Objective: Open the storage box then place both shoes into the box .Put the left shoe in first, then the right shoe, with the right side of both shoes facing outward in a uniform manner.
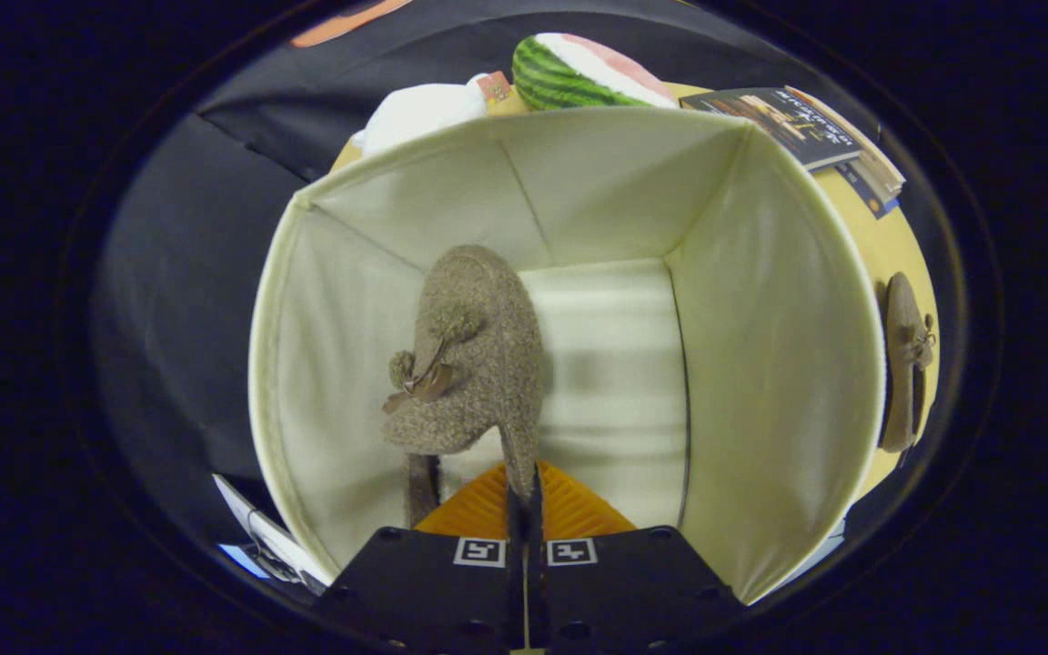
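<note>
A fuzzy grey-brown fleece shoe [474, 355] with two small pompoms and a brown bow on its upper is hanging inside the open cream fabric storage box [788, 364], its toe pointing away toward the far wall and its body sitting toward the box's left wall. The gripper [524, 496] is pinching the thin rim of the shoe's heel opening — both fingers are pressed together on that edge, with almost no gap showing between them. The shoe is dangling over the box's pale floor; whether its sole is touching the floor cannot be told.

The box is standing open with its four soft walls upright and nothing else lying inside it. It is resting on a yellow table top [897, 246]. Just outside the right wall a second brown shoe [904, 364] with a small bow is lying on the table, close beside the box but apart from it. Beyond the far wall a white plush object [415, 114] and a watermelon-slice cushion with green stripes [579, 73] are sitting side by side, and to their right a stack of dark-covered books [806, 123] is lying near the box's far right corner. White paper sheets [260, 537] are lying by the near left corner — outside the box
</note>
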A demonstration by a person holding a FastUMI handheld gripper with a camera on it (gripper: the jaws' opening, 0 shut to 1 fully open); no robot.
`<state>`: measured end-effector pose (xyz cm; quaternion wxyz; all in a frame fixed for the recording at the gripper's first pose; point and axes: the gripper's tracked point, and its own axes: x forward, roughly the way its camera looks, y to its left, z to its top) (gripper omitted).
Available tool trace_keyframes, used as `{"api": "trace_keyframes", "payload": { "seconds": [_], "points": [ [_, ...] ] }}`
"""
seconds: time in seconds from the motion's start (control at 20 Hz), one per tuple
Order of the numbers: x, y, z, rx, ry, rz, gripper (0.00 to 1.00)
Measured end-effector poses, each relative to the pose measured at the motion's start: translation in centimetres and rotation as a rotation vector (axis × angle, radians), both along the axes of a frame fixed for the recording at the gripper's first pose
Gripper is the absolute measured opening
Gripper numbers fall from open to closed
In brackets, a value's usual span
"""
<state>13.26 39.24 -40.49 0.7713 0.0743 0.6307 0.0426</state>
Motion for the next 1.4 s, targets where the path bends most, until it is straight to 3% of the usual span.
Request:
{"api": "trace_keyframes", "payload": {
  "seconds": [0.35, 0.5, 0.75, 0.8, 0.9, 1.1, 1.4],
  "points": [
    [0.2, 0.2, -2.2, -0.011, 0.020, 0.065, 0.07],
    [0.2, 1.2, -1.1, 0.039, -0.014, 0.089, 0.16],
    [-0.2, 0.8, 4.2, 0.085, -0.115, 0.186, 0.89],
    [-0.5, 0.4, 5.7, 0.098, -0.130, 0.199, 0.87],
    [-1.0, -0.8, 8.9, 0.135, -0.156, 0.223, 0.95],
    [-1.5, -6.1, 15.3, 0.187, -0.247, 0.252, 0.96],
    [-0.8, -20.8, 16.1, 0.104, -0.270, 0.186, 0.96]
  ]
}}
